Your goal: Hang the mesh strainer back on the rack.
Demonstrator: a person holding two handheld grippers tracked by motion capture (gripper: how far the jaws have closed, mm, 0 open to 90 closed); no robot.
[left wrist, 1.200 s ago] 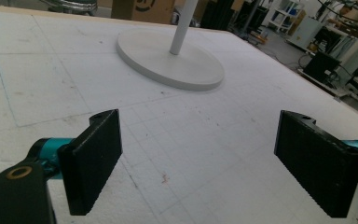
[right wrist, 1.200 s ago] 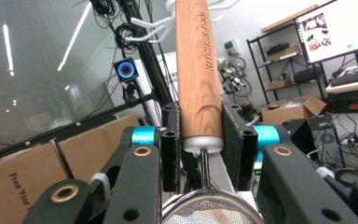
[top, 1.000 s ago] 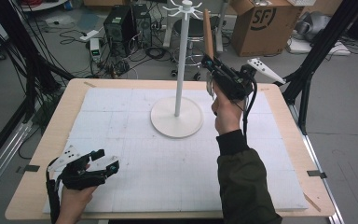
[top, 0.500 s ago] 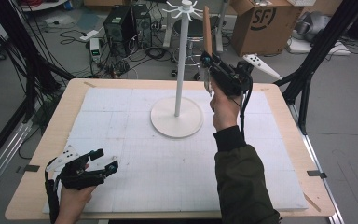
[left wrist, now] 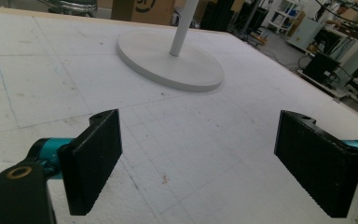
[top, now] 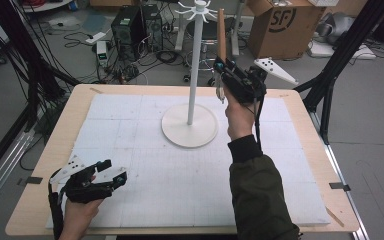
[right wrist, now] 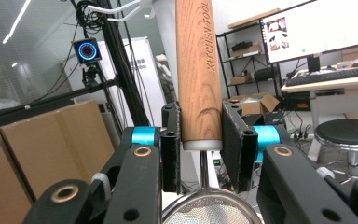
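Right gripper view puts a wooden handle (right wrist: pixel 198 70) between my black jaws, which clamp it on both sides; burned into the wood, reading along the handle, are the words "KITCHEN TOOL". Below the wood a metal stem runs to a fine mesh strainer bowl (right wrist: pixel 205 207) at the bottom edge. From the high view, my right gripper (top: pixel 224 76) holds this strainer upright above the far side of the table, handle end up, just beside the pole of a white hook stand (top: pixel 190 125) whose round base sits on the white gridded mat (top: pixel 180 175). My left gripper (top: pixel 111 171) rests low at the near left corner, jaws wide apart around nothing. Beyond the table, a cardboard box (top: pixel 282 25) is printed "SF".
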